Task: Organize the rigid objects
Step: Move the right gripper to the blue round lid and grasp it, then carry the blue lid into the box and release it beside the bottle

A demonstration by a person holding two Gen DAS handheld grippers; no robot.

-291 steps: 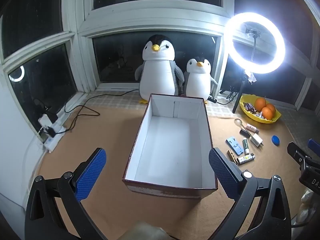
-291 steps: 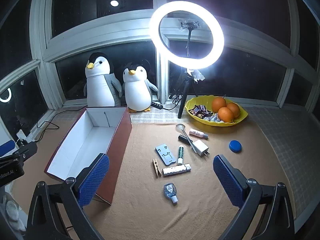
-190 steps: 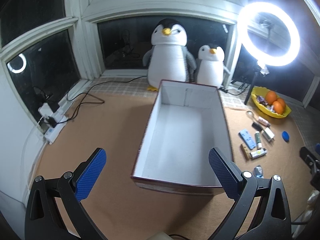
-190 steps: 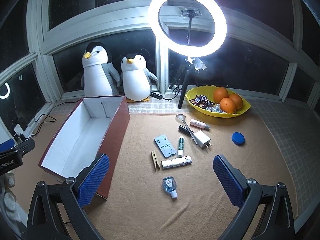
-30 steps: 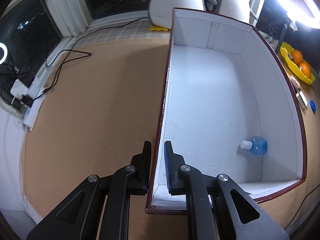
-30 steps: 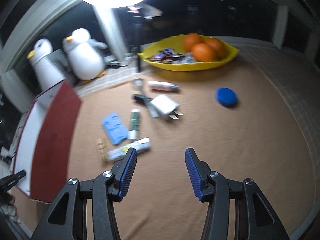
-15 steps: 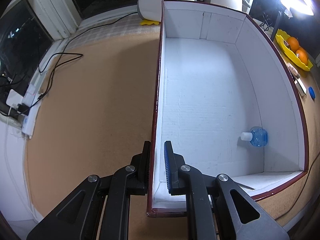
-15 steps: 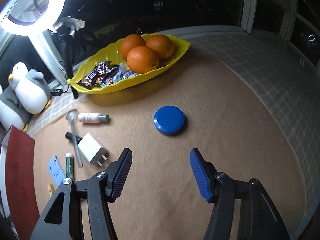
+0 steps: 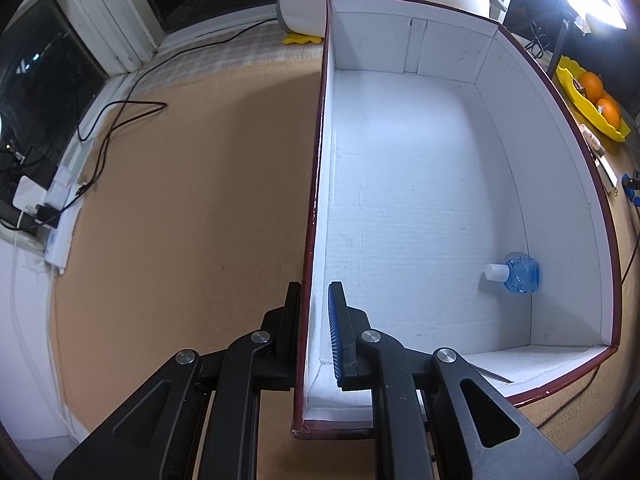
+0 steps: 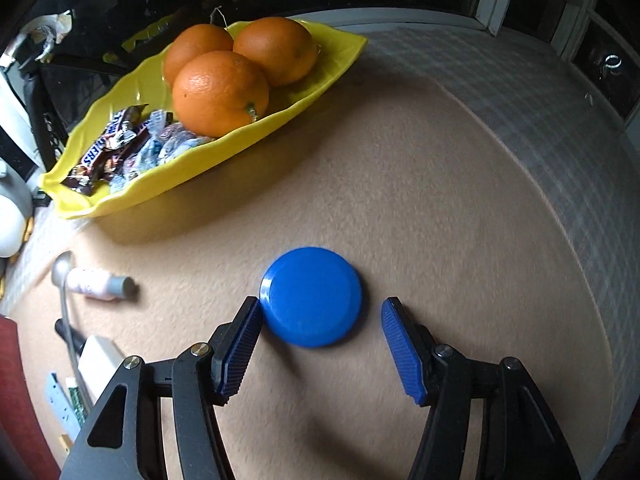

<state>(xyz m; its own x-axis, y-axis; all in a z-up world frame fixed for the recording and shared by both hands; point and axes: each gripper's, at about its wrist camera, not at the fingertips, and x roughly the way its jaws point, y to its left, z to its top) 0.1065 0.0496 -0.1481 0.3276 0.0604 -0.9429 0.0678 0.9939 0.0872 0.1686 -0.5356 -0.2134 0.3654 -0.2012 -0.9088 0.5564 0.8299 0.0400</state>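
- Our left gripper [image 9: 314, 320], wide open above the mat at the start, now clamps the box's [image 9: 540, 92] long left wall near its front corner.
- The small blue bottle [image 9: 518, 273], once on the mat among the loose items, now lies inside the box by its right wall.
- Our right gripper [image 10: 318, 344] has swung over from those items, and its narrowed jaws now flank the blue lid [image 10: 311, 297], left pad at its edge.
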